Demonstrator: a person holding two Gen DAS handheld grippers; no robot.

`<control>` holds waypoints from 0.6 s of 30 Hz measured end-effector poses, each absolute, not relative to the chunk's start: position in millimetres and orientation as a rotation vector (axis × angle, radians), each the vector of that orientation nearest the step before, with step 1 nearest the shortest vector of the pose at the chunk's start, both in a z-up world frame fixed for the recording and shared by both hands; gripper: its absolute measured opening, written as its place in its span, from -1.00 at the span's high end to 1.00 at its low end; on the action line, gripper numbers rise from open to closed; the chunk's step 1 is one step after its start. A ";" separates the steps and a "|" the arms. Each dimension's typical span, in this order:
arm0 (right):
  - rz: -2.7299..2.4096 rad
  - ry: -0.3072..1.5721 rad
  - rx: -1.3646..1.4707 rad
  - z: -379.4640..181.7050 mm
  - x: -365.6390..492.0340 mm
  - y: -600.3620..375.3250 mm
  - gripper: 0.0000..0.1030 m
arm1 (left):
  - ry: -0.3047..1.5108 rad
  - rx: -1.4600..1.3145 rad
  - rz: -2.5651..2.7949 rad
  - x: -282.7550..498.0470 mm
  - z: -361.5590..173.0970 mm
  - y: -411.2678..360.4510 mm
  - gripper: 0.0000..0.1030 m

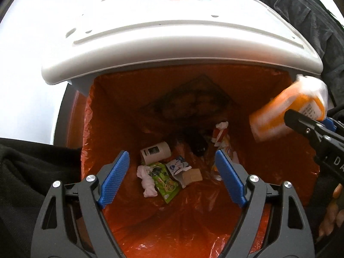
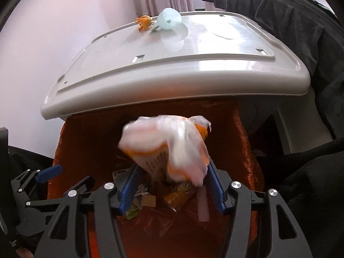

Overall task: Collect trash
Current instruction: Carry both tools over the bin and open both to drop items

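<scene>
My right claw [image 2: 172,185] grips a crumpled orange-and-white plastic snack wrapper [image 2: 165,146] over the orange-lined trash bin [image 1: 268,99], poised to drop it among the litter, while my left claw [image 1: 172,180] hangs wide and empty above the opening.

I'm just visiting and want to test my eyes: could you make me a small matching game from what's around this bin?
Things:
1. orange and white wrapper
2. pale blue cup
3. green packet
4. left tongs

States:
A. lying on its side on the white lid
B. open and empty
C. at the bottom of the orange bin bag
D. between the right tongs

Pairs: 1-D, 2-A, 3-C, 4-B
</scene>
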State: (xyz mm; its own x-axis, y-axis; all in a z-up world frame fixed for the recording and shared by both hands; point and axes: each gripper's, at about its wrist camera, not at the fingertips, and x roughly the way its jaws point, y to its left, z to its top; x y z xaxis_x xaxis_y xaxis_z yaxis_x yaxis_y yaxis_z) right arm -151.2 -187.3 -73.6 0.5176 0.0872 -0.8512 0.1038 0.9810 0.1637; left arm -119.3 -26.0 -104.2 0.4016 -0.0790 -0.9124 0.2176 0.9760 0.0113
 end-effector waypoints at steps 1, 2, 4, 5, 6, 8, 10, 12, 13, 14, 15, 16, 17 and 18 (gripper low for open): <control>-0.010 1.029 0.207 -73.5 -151.6 -187.6 -0.15 | 1.144 0.134 -0.187 -118.6 -104.0 -25.3 -0.55; -0.009 1.029 0.208 -72.7 -150.6 -186.9 -0.19 | 1.145 0.133 -0.186 -118.8 -103.4 -25.9 -0.55; -0.009 1.023 0.207 -70.8 -152.2 -187.0 -0.31 | 1.143 0.133 -0.184 -118.8 -103.2 -24.9 -0.55; -0.011 1.016 0.204 -69.7 -151.9 -186.4 -0.35 | 1.142 0.132 -0.183 -117.8 -102.7 -25.1 -0.55; -0.012 1.011 0.202 -68.2 -152.6 -187.2 -0.35 | 1.141 0.130 -0.183 -117.4 -101.6 -25.7 -0.55; -0.013 1.004 0.201 -66.5 -153.3 -187.4 -0.35 | 1.139 0.128 -0.183 -117.0 -101.8 -24.8 -0.55; -0.017 1.003 0.207 -66.6 -153.0 -188.7 -0.35 | 1.135 0.128 -0.183 -117.7 -101.8 -25.0 -0.55; -0.021 1.001 0.212 -65.9 -152.5 -189.8 -0.35 | 1.130 0.126 -0.181 -118.5 -101.3 -25.5 -0.55; -0.019 1.000 0.217 -65.1 -151.8 -190.1 -0.35 | 1.126 0.124 -0.180 -118.7 -100.4 -24.9 -0.55; -0.017 0.999 0.220 -64.4 -151.5 -190.4 -0.35 | 1.115 0.121 -0.181 -119.0 -96.6 -24.1 -0.55; -0.014 0.997 0.225 -62.7 -150.7 -190.5 -0.35 | 1.101 0.119 -0.180 -118.7 -92.3 -23.8 -0.55; -0.006 0.989 0.228 -58.9 -149.6 -191.4 -0.35 | 1.074 0.117 -0.178 -117.9 -84.0 -22.8 -0.55; 0.002 0.984 0.230 -56.0 -148.2 -192.4 -0.35 | 1.053 0.116 -0.179 -116.7 -76.9 -22.1 -0.55; 0.010 0.979 0.234 -52.2 -145.4 -193.3 -0.35 | 1.030 0.115 -0.179 -115.0 -69.0 -21.4 -0.55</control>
